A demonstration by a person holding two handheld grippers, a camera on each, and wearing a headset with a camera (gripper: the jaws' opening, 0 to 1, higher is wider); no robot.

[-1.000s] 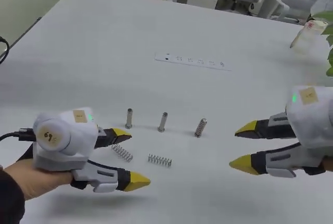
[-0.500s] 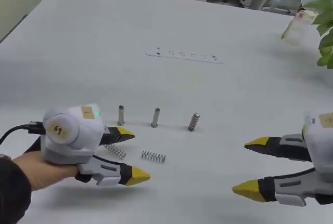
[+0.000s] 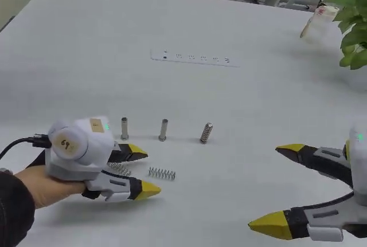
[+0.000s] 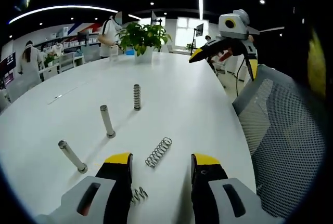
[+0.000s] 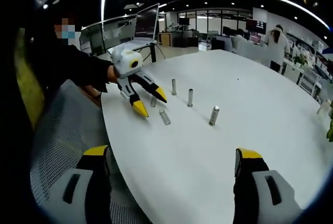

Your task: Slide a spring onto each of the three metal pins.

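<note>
The right gripper (image 3: 264, 185) has drawn back toward 4 o'clock, jaws apart. The left gripper (image 3: 152, 172), jaws apart, has advanced over a loose spring (image 3: 118, 168). The left pin (image 3: 124, 128) and middle pin (image 3: 163, 129), at its 12 o'clock, are bare, so pickup looks next.

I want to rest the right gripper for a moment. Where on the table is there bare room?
The table is bare between the pins and the power strip, and between the sprung pin and the right gripper. It is crowded by the left gripper, where two loose springs lie before the pins.
</note>
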